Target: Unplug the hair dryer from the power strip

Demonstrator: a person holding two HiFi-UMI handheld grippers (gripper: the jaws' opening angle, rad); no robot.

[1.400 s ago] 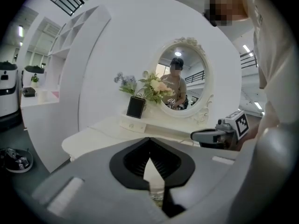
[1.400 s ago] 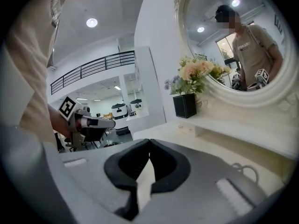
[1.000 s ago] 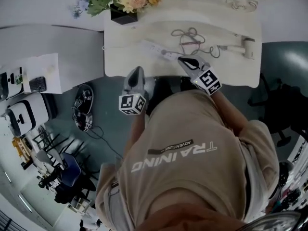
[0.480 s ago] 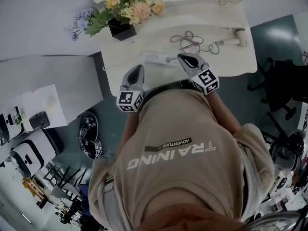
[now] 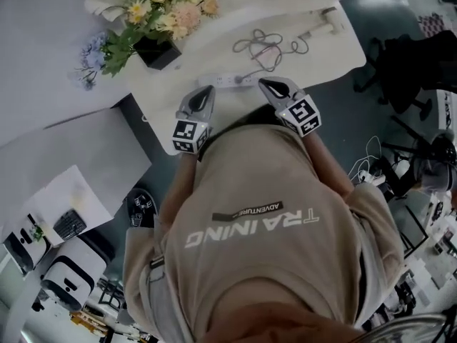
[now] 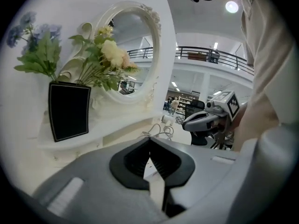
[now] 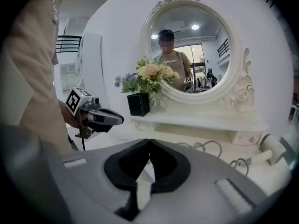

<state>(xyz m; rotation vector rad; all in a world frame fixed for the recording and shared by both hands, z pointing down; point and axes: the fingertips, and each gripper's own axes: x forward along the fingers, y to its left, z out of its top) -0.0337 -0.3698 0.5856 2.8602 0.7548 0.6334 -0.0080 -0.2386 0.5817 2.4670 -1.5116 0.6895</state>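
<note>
A white power strip (image 5: 225, 81) lies near the front edge of the white dressing table (image 5: 178, 84). From it a grey cord (image 5: 260, 43) runs in a loose tangle to the white hair dryer (image 5: 325, 21) at the table's far right. My left gripper (image 5: 208, 91) hovers just in front of the strip's left end, jaws shut and empty. Just in front of the strip's right end my right gripper (image 5: 265, 84) is shut and empty too. The right gripper view shows the dryer (image 7: 271, 148), the cord (image 7: 210, 147) and the left gripper (image 7: 100, 118).
A black vase of flowers (image 5: 153, 48) stands at the table's back left, seen also as the vase (image 6: 69, 110). An oval mirror (image 7: 189, 50) rises behind the table. A dark office chair (image 5: 414, 63) stands to the right and another white desk (image 5: 64, 163) to the left.
Both grippers have come forward over the table's front edge toward the power strip, the left one more. The head view has swung, so the table now sits tilted.
</note>
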